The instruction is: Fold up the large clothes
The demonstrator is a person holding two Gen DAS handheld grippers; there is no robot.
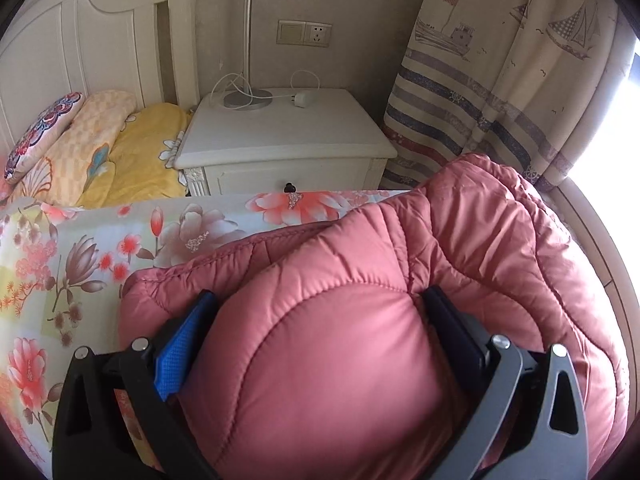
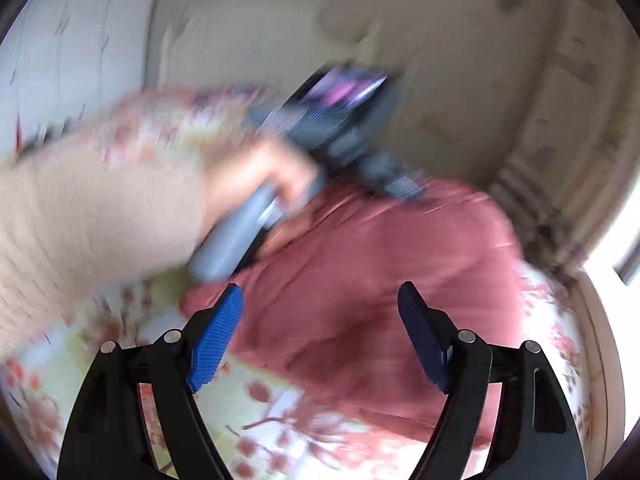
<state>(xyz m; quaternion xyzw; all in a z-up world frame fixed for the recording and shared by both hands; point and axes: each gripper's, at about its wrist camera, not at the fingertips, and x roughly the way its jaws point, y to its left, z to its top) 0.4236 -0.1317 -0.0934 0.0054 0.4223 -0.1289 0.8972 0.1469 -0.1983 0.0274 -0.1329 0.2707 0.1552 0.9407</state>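
Note:
A pink quilted puffer jacket (image 1: 360,280) lies bunched on a floral bedsheet (image 1: 60,248). My left gripper (image 1: 320,300) has its jaws spread wide, with a thick padded fold of the jacket bulging between the fingers. In the blurred right wrist view the jacket (image 2: 380,260) lies below my right gripper (image 2: 320,292), which is open, empty and above the cloth. The person's hand holding the left gripper (image 2: 376,176) shows at the jacket's far edge.
A white nightstand (image 1: 280,136) with a lamp base and charger stands beyond the bed. Pillows (image 1: 80,140) lie at the headboard on the left. A striped curtain (image 1: 500,80) hangs on the right by a bright window.

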